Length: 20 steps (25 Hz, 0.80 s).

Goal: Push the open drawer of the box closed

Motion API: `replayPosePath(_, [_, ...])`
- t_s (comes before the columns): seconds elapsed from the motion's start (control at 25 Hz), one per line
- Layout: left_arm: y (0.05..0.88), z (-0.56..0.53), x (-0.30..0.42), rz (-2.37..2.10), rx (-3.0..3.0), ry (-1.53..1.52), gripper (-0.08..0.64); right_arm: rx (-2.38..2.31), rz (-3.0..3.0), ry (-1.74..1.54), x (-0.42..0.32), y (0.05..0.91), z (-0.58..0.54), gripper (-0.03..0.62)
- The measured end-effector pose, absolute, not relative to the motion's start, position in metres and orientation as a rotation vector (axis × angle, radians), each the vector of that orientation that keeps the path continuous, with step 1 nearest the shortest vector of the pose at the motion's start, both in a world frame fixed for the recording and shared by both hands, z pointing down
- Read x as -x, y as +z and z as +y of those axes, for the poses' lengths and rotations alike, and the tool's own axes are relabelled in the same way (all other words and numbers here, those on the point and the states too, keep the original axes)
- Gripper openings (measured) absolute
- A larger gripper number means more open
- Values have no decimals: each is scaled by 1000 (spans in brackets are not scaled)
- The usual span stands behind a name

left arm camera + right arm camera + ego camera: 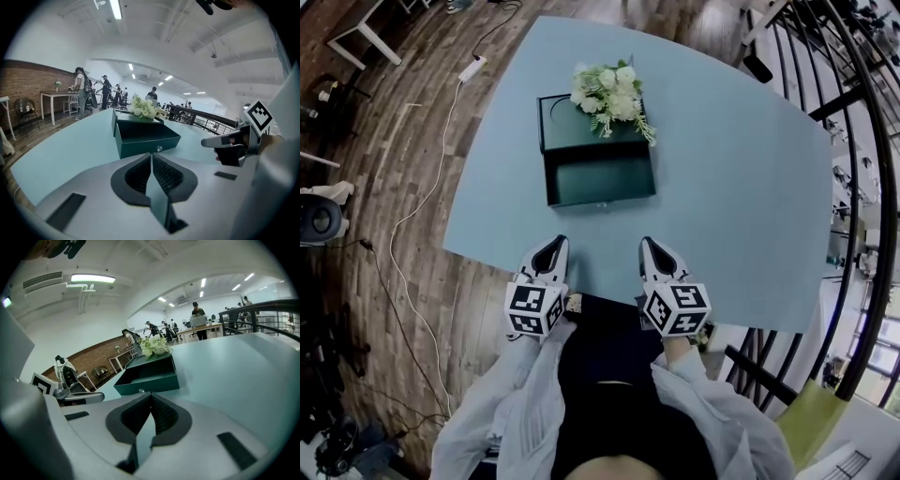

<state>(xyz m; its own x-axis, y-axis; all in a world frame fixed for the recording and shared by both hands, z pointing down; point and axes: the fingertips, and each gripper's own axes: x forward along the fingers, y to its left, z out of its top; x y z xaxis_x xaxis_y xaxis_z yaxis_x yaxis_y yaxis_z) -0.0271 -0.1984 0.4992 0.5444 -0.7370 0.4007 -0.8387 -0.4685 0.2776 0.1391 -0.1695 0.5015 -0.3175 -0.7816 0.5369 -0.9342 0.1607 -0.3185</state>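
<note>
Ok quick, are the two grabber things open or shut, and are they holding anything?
Left gripper: shut, holding nothing.
Right gripper: shut, holding nothing.

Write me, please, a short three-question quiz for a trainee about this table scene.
1. True or false: the dark green rectangular box on the light blue table has its drawer pulled out toward the person.
2. What rests on the box's top? A. a bouquet of white flowers; B. a red mug; C. nothing.
3. Fill in: the jaws of the left gripper and the right gripper are both ____, holding nothing.
Key: 1 true; 2 A; 3 shut.
</note>
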Motion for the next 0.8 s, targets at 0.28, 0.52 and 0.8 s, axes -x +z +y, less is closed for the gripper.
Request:
replayPosePath(0.28, [513,-215,23,-1310,-2271,334,26,-1613,-2186,916,-139,515,-191,6])
replayPosePath(0.52, [530,-230,23,-1324,-2199,373,26,-1590,-2166,940,-140,531,-208,6])
replayPosePath(0.8, [537,-242,18,-1326,-2158,380,26,-1570,-2138,965,-141,544,-228,6])
